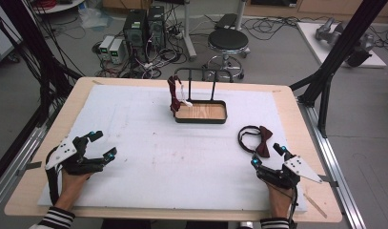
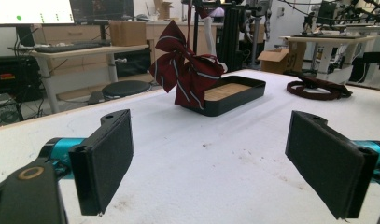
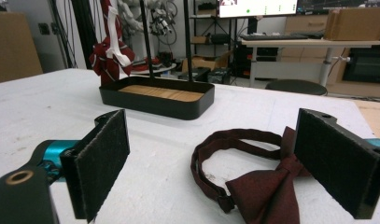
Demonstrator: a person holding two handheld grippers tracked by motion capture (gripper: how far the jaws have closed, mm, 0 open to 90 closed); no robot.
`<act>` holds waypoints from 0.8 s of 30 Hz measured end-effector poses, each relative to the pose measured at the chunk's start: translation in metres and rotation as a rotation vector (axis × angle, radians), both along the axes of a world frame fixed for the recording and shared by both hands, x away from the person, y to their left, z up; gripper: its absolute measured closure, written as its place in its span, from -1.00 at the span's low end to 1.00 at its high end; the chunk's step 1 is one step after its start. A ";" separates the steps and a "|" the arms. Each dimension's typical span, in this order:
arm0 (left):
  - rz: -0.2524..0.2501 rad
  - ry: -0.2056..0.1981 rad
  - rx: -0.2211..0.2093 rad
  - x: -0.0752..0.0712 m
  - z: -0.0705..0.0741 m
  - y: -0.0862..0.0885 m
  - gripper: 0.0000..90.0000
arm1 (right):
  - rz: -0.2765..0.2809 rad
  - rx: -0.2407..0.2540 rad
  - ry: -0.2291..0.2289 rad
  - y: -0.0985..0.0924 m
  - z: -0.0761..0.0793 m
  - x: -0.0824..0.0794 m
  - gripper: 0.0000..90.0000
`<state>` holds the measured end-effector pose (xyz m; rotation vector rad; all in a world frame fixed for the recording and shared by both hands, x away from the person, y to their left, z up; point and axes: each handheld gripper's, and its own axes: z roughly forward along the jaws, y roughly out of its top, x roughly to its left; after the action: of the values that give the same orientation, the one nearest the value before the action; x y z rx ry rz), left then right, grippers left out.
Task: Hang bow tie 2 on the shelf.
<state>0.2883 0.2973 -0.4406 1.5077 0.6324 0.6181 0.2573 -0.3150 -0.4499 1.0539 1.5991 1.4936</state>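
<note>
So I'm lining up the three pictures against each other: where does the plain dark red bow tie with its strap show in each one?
High view: the bow tie lies flat at the right of the white mat, just ahead of the right gripper.
Left gripper view: far right, on the mat beyond the black tray.
Right gripper view: low centre-right, between the open jaws.
Shared landmark: the black tray with its wooden floor.
</note>
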 end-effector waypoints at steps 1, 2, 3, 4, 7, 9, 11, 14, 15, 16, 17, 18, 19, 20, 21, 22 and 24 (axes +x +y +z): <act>0.002 -0.002 0.000 0.000 -0.001 0.000 -0.65 | 0.000 0.000 0.000 0.000 0.000 0.000 -0.77; 0.004 -0.001 -0.002 0.000 -0.001 0.000 -0.65 | 0.004 0.013 0.002 -0.001 0.003 0.000 -0.77; 0.003 0.002 0.000 0.000 -0.001 -0.001 -0.65 | 0.005 0.015 0.006 -0.002 0.005 0.000 -0.77; 0.005 0.002 0.004 0.000 -0.002 -0.001 -0.65 | 0.007 0.016 0.013 -0.002 0.008 0.000 -0.77; 0.004 0.003 0.001 0.000 -0.004 -0.002 -0.65 | 0.004 0.008 0.025 -0.004 0.017 0.001 -0.77; 0.004 0.010 0.007 0.001 -0.005 -0.003 -0.65 | 0.003 0.007 0.028 -0.005 0.020 0.001 -0.78; 0.005 0.010 0.005 0.001 -0.006 -0.004 -0.65 | 0.002 -0.001 0.040 -0.007 0.026 0.001 -0.77; 0.005 0.004 0.002 0.001 -0.007 -0.003 -0.65 | 0.000 -0.004 0.055 -0.007 0.035 0.002 -0.77; 0.008 0.007 0.001 0.000 -0.007 -0.003 -0.65 | -0.003 -0.007 0.066 -0.007 0.040 0.003 -0.77; 0.007 0.007 0.007 0.000 -0.007 -0.003 -0.65 | -0.005 -0.012 0.070 -0.007 0.043 0.004 -0.77; 0.007 0.007 0.008 0.000 -0.008 -0.003 -0.65 | -0.008 -0.014 0.080 -0.007 0.044 0.005 -0.77; 0.010 0.006 0.008 0.000 -0.008 -0.003 -0.65 | -0.012 -0.016 0.090 -0.007 0.046 0.006 -0.77; 0.013 0.003 0.008 0.000 -0.008 -0.003 -0.65 | -0.012 -0.016 0.090 -0.007 0.046 0.006 -0.77; 0.016 0.005 0.009 0.000 -0.009 -0.003 -0.65 | -0.022 -0.020 0.111 -0.007 0.050 0.009 -0.77; 0.021 0.007 0.010 0.000 -0.009 -0.003 -0.65 | -0.030 -0.016 0.127 -0.007 0.051 0.010 -0.77; 0.022 0.007 0.001 -0.001 -0.010 -0.003 -0.65 | -0.033 -0.009 0.141 -0.008 0.053 0.012 -0.77; 0.025 0.008 0.007 -0.001 -0.011 -0.003 -0.65 | -0.046 -0.016 0.174 -0.009 0.056 0.015 -0.77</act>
<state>0.2872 0.2946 -0.4520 1.5115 0.6560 0.6343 0.2726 -0.3236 -0.3937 1.2320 1.6909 1.3877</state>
